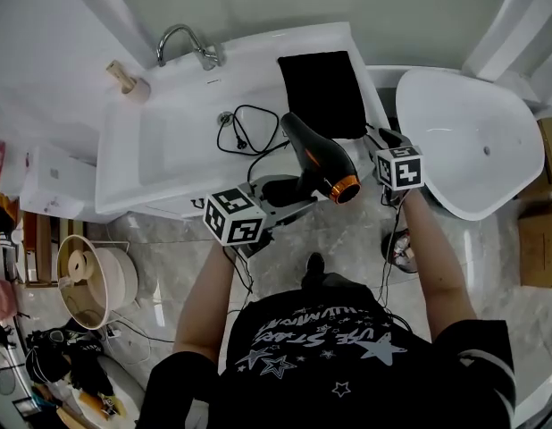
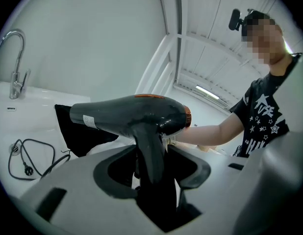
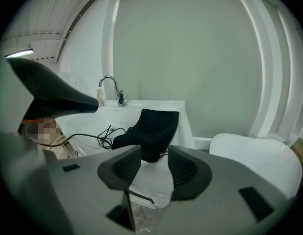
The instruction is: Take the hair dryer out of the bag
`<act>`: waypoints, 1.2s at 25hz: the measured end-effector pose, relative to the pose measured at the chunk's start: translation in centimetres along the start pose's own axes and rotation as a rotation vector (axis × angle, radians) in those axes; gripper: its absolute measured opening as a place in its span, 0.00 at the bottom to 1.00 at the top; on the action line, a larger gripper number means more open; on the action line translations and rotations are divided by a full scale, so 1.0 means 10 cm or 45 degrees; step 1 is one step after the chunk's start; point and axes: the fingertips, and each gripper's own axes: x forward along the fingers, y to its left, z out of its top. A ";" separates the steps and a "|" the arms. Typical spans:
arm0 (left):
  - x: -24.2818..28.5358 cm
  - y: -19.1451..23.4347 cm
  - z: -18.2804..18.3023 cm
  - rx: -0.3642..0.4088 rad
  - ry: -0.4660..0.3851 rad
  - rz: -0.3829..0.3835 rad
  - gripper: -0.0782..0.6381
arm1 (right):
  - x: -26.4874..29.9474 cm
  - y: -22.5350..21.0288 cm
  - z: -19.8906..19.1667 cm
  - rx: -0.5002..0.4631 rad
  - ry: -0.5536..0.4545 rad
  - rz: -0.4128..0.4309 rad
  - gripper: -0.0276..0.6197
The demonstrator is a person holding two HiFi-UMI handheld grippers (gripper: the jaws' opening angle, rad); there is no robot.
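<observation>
Your left gripper (image 2: 151,166) is clamped on the hair dryer (image 1: 316,155) handle. The dryer is out of the black bag (image 1: 322,92), which lies on the sink counter (image 1: 182,137) at the dryer's 12 o'clock. Your right gripper (image 3: 154,168), at its 3 o'clock, has jaws wide apart and empty.

Black hair dryer (image 1: 312,150) (orange ring (image 1: 346,189)), black bag (image 1: 322,92); white sink (image 1: 182,141), star-printed black shirt (image 1: 330,347)

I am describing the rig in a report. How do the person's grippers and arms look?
The left gripper and right gripper have light grey bodies and dark grey, curved pads. Each carries a white cube with black square markers. The T-shirt is black, short-sleeved, with white stars.
</observation>
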 end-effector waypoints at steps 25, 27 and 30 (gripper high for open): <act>-1.11 -0.55 -0.33 -0.011 -0.230 0.033 0.40 | -1.21 1.70 0.09 -0.066 -0.254 -0.047 0.05; -1.18 -0.62 -0.40 -0.011 -0.236 0.029 0.40 | -1.31 1.81 0.04 -0.080 -0.257 -0.055 0.05; -1.31 -0.73 -0.49 -0.014 -0.244 0.020 0.40 | -1.44 1.96 -0.03 -0.068 -0.266 -0.061 0.05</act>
